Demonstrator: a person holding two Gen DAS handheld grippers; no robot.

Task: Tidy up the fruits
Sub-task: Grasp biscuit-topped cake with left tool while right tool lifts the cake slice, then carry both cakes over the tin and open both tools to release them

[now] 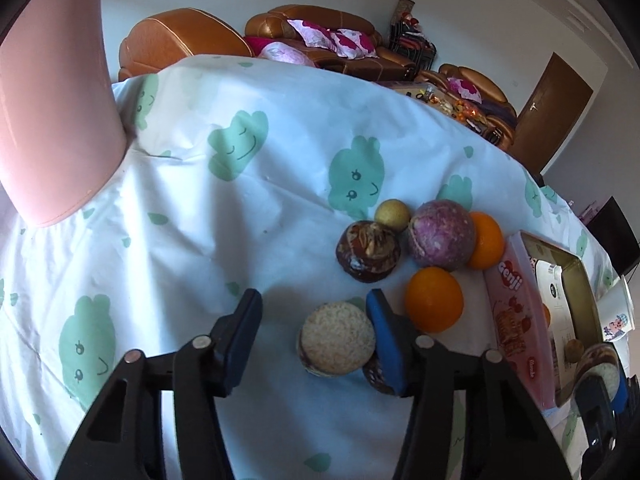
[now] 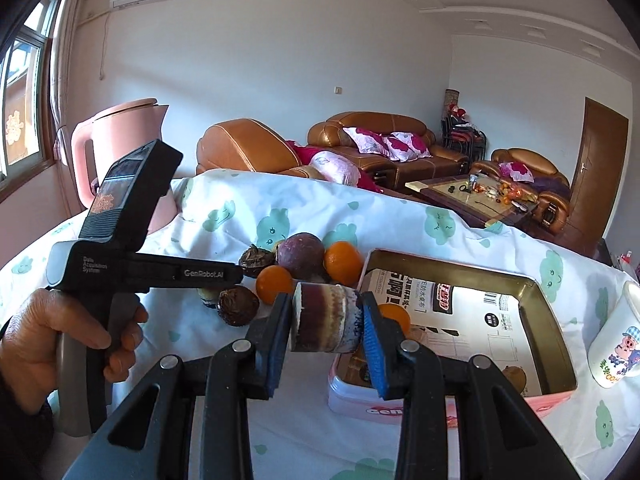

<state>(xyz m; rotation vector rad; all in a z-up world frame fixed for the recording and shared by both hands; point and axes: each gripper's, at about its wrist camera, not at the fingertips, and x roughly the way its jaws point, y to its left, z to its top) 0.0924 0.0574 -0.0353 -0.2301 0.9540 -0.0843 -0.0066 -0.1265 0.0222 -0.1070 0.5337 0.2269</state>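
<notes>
Left gripper point(image 1: 314, 316): jaws apart, straddling a pale cut-faced fruit point(image 1: 337, 338) on the desk cloth point(image 1: 200, 240). The right pad is against the fruit's side; a clear gap shows on the left, so no grip.

Right gripper point(image 2: 326, 320): clamped on a short purple-brown fruit chunk point(image 2: 326, 318), pads pressing both cut ends. The chunk is held in the air over the near left corner of the tin tray point(image 2: 552, 332).

Loose fruit cluster sits mid-desk, just left of the tray: two oranges point(image 1: 434, 299), a large purple fruit point(image 1: 440, 234), a small yellow-green fruit point(image 1: 393, 214) and a dark brown husked fruit point(image 1: 368, 256), mostly touching. A second brown fruit point(image 2: 238, 306) lies nearer the front edge. Inside the tray: another orange point(image 2: 396, 316), partly hidden, on printed paper.

Pink kettle point(image 1: 52, 112) at the far left corner. Cartoon cup point(image 2: 618, 344) right of the tray. A hand point(image 2: 60, 344) grips the left gripper's handle.
</notes>
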